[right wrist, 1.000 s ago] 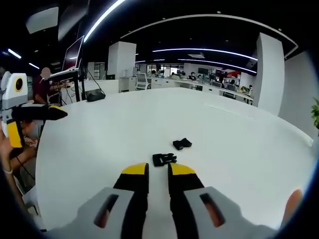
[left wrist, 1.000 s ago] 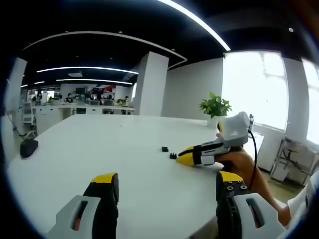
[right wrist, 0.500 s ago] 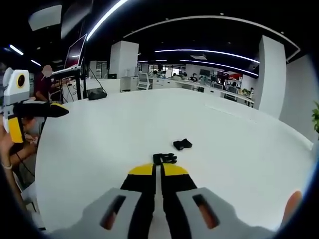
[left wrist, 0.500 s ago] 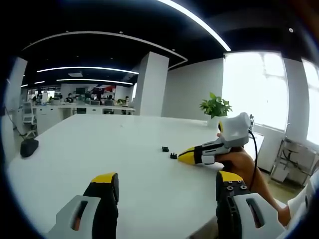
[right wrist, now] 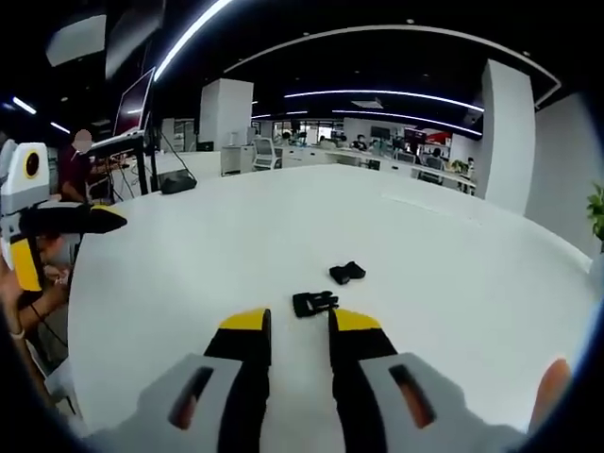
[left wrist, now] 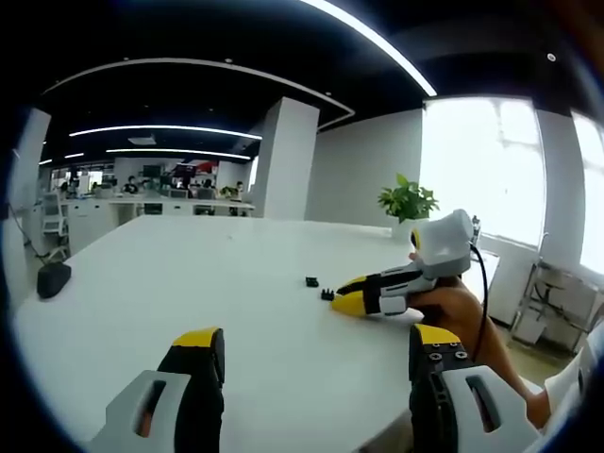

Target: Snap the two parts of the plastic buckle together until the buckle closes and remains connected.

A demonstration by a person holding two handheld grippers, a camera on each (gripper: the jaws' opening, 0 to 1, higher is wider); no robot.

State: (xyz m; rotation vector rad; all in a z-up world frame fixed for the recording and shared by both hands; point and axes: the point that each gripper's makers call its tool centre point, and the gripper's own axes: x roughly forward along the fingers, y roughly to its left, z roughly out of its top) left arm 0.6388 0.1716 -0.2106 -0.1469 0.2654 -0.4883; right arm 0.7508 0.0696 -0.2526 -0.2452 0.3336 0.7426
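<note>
Two black buckle parts [right wrist: 313,303] [right wrist: 346,273] lie on a white counter [right wrist: 453,274]. The right gripper [right wrist: 298,332] is grey with black, yellow-tipped jaws; the left gripper [left wrist: 311,359] has the same colours. The plant [left wrist: 408,199] is green.

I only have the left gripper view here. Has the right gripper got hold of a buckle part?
Observer: No. In the right gripper view the right gripper is open. The nearer buckle part lies on the table just past its tips, not between them.
Operator: And the second part?
Observer: The farther buckle part lies apart from the nearer one, with nothing touching it.
Operator: Where's my left gripper?
Observer: The left gripper hangs at the table's edge, away from both parts.
</note>
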